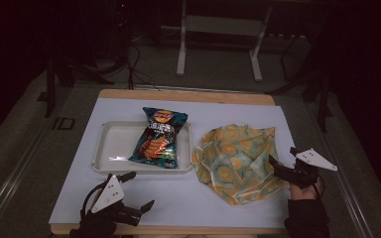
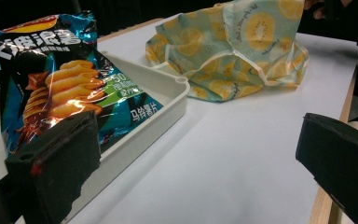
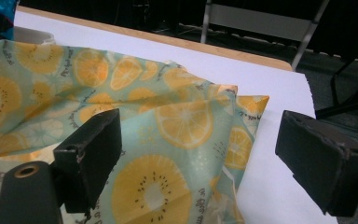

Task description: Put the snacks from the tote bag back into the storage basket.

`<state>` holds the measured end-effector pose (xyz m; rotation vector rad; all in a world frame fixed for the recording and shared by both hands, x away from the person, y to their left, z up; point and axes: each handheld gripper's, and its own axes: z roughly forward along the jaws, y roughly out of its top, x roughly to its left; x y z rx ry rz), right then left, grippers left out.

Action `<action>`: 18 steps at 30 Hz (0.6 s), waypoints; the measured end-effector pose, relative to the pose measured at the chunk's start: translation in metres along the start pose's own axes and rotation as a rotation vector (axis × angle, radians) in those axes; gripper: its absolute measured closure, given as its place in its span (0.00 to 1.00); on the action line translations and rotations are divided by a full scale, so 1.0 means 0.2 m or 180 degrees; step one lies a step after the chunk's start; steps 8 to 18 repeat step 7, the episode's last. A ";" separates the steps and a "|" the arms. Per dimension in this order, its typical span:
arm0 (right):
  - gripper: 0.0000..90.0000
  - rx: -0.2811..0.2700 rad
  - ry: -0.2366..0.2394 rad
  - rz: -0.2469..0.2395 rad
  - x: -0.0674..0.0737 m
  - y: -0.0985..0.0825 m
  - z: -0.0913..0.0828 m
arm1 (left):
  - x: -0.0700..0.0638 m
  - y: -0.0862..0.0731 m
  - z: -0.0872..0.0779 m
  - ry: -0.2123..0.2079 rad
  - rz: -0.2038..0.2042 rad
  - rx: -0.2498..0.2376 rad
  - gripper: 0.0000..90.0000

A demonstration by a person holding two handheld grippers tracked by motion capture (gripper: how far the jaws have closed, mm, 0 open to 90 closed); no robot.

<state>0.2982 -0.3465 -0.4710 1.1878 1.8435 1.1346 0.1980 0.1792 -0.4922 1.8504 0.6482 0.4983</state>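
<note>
With its fingers spread wide, the right gripper (image 1: 284,159) is held at the cloth bag (image 1: 235,159), right of centre; one hem layer should be pinched. The left gripper (image 1: 135,190) is held open too.

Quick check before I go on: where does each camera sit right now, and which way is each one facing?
High view: above the near edge, facing forward and down on the table; shows both forearms, left gripper and right gripper.
Left gripper view: low by the near edge, facing along its open jaws at the chip bag in the tray.
Right gripper view: low at the table's right, facing across the fruit-print bag between its open jaws.
Shared: the fruit-print bag appears in all three views.
</note>
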 end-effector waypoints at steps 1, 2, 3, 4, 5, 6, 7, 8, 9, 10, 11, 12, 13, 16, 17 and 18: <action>0.16 0.0004 -0.0006 -0.0007 0.00 0.00 0.00 | 0.00 0.00 0.00 0.0002 -0.0001 -0.0002 0.00; 0.16 0.0004 -0.0005 -0.0008 0.00 0.00 0.00 | 0.00 0.00 0.00 0.0002 -0.0004 -0.0004 0.00; 0.16 0.0007 0.0001 -0.0007 0.00 0.00 0.00 | 0.00 0.00 0.00 0.0002 -0.0004 -0.0005 0.00; 0.16 0.0009 -0.0005 -0.0006 0.00 0.00 0.00 | 0.00 0.00 0.00 0.0000 -0.0003 -0.0006 0.00; 0.16 0.0002 -0.0006 -0.0004 0.00 0.00 0.00 | 0.00 0.00 0.00 -0.0001 -0.0003 -0.0006 0.00; 0.16 0.0001 -0.0007 -0.0002 0.00 0.00 0.00 | 0.00 0.00 0.00 -0.0003 0.0000 -0.0005 0.00; 0.16 0.0003 -0.0010 0.0002 0.00 0.00 0.00 | 0.00 0.00 0.00 -0.0002 0.0000 -0.0005 0.00; 0.16 0.0003 -0.0010 0.0002 0.00 0.00 0.00 | 0.00 0.00 0.00 -0.0002 0.0000 -0.0005 0.00; 0.16 0.0003 -0.0010 0.0002 0.00 0.00 0.00 | 0.00 0.00 0.00 -0.0002 0.0000 -0.0005 0.00; 0.16 0.0003 -0.0010 0.0002 0.00 0.00 0.00 | 0.00 0.00 0.00 -0.0002 0.0000 -0.0005 0.00; 0.16 0.0003 -0.0010 0.0002 0.00 0.00 0.00 | 0.00 0.00 0.00 -0.0002 0.0000 -0.0005 0.00; 0.16 0.0003 -0.0010 0.0002 0.00 0.00 0.00 | 0.00 0.00 0.00 -0.0002 0.0000 -0.0005 0.00; 0.16 0.0003 -0.0010 0.0002 0.00 0.00 0.00 | 0.00 0.00 0.00 -0.0002 0.0000 -0.0005 0.00; 0.16 0.0003 -0.0010 0.0002 0.00 0.00 0.00 | 0.00 0.00 0.00 -0.0002 0.0000 -0.0005 0.00; 0.16 0.0003 -0.0010 0.0002 0.00 0.00 0.00 | 0.00 0.00 0.00 -0.0002 0.0000 -0.0005 0.00; 0.16 0.0003 -0.0010 0.0002 0.00 0.00 0.00 | 0.00 0.00 0.00 -0.0002 0.0000 -0.0005 0.00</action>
